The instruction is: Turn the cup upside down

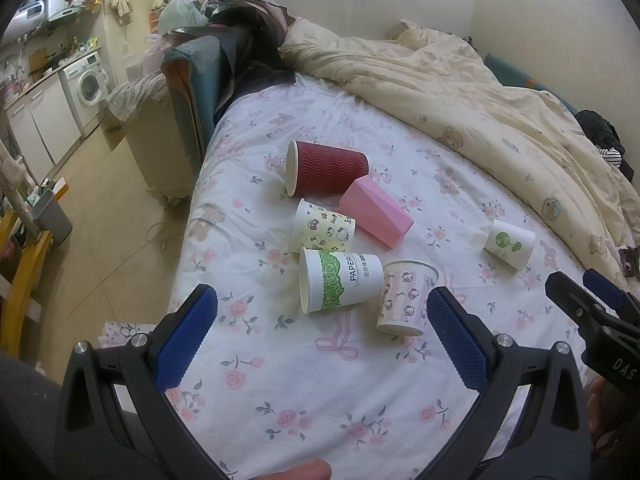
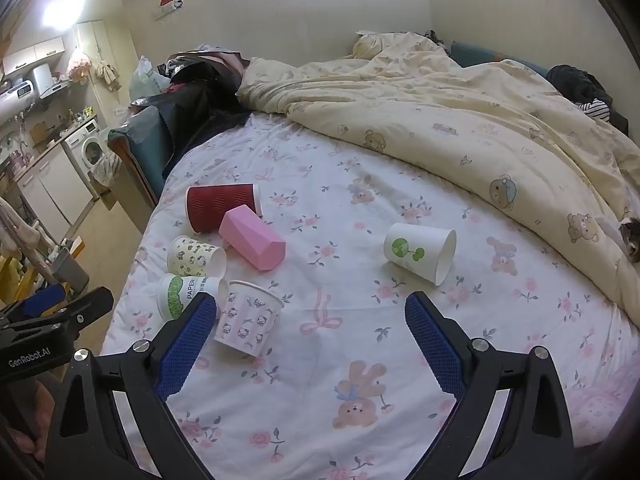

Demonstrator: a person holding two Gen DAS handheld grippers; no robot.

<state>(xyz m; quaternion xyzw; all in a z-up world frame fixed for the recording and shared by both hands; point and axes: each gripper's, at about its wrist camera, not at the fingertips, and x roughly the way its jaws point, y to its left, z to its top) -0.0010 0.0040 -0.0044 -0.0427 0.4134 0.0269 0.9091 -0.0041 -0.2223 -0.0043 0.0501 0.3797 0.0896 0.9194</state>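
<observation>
Several cups lie on the floral bedsheet [image 1: 320,380]. A pink-striped Hello Kitty cup [image 1: 406,298] [image 2: 248,318] stands upright. A white cup with a green band [image 1: 340,280] [image 2: 188,294], a yellow cartoon cup [image 1: 322,226] [image 2: 196,256], a dark red ribbed cup [image 1: 326,168] [image 2: 222,206] and a pink faceted cup [image 1: 376,212] [image 2: 254,238] lie on their sides. A white cup with a green tree [image 1: 508,244] [image 2: 420,252] lies apart to the right. My left gripper [image 1: 320,320] is open and empty just short of the cluster. My right gripper [image 2: 310,328] is open and empty.
A cream bear-print duvet [image 1: 460,92] is piled across the far half of the bed. Dark clothes and bags [image 1: 240,32] sit at the far left corner. The bed's left edge drops to a tiled floor [image 1: 112,208], with a kitchen and washing machine [image 1: 88,84] beyond.
</observation>
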